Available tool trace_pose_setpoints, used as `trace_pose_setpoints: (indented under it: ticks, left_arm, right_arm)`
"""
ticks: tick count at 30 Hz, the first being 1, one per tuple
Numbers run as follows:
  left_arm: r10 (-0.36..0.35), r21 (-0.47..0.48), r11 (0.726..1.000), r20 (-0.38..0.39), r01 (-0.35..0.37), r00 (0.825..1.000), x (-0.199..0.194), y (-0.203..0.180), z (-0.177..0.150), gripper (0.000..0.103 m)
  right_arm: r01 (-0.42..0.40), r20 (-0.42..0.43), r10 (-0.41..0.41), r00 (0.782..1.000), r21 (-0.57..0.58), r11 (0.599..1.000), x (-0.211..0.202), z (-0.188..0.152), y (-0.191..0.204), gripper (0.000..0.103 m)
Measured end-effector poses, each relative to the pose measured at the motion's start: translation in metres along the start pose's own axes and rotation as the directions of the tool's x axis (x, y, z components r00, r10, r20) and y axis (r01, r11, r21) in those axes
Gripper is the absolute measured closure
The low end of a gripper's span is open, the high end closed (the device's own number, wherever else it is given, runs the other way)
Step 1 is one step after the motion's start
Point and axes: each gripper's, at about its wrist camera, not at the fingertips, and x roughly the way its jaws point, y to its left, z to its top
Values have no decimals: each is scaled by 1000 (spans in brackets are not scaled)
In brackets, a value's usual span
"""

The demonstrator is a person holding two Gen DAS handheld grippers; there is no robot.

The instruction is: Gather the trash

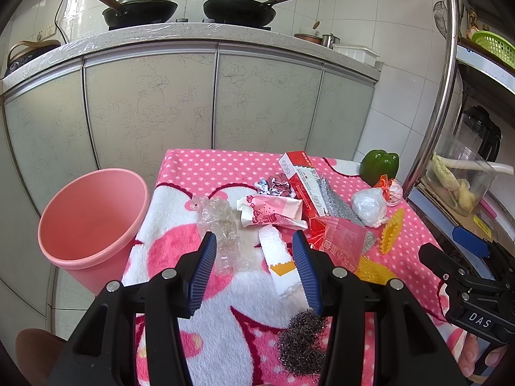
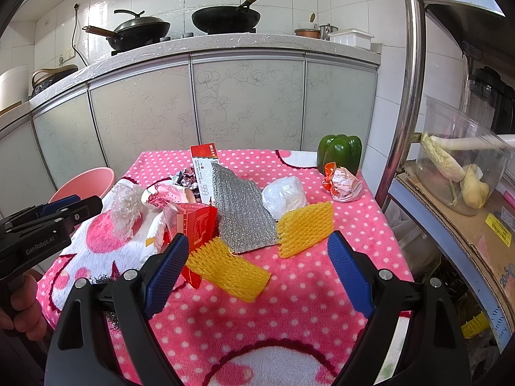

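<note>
Both tongs, left (image 1: 254, 270) and right (image 2: 257, 270), hang wide and empty above the bench (image 2: 289, 305). Trash (image 2: 244, 212) lies scattered mid-bench; the pink bin (image 1: 93, 225) waits left, presumably for easy dropping.

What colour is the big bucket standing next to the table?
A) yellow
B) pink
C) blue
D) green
B: the bucket standing at the left edge of the table is pink all over, inside and out; its rim also peeks up behind the table in the right wrist view.
</note>
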Motion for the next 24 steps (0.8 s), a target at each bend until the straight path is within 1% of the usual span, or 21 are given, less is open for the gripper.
trace_pose_setpoints:
  ticks: [9, 15, 18, 20, 23, 24]
  left_arm:
    - [-13, 5, 1000, -4, 13, 1000, -3, -3, 0, 55]
    - [-90, 12, 996, -7, 90, 996, -8, 2, 1, 51]
    - [-131, 25, 991, -25, 132, 991, -10, 6, 2, 49]
    - [-174, 27, 984, -49, 175, 984, -11, 11, 1, 48]
    - [-235, 18, 971, -95, 238, 967, -12, 17, -3, 48]
    - [-266, 11, 963, -120, 269, 956, -11, 18, -6, 48]
  right_arm:
    - [0, -1, 0, 1000, -1, 1000, 0, 0, 0, 15]
    - [3, 0, -3, 1000, -5, 1000, -2, -4, 1, 15]
    - [2, 0, -2, 1000, -9, 1000, -3, -3, 0, 15]
    - [-1, -2, 1, 1000, -11, 1000, -4, -3, -2, 15]
    - [-6, -7, 6, 1000, -13, 1000, -4, -4, -4, 15]
    - [-7, -9, 6, 1000, -14, 1000, -4, -4, -5, 15]
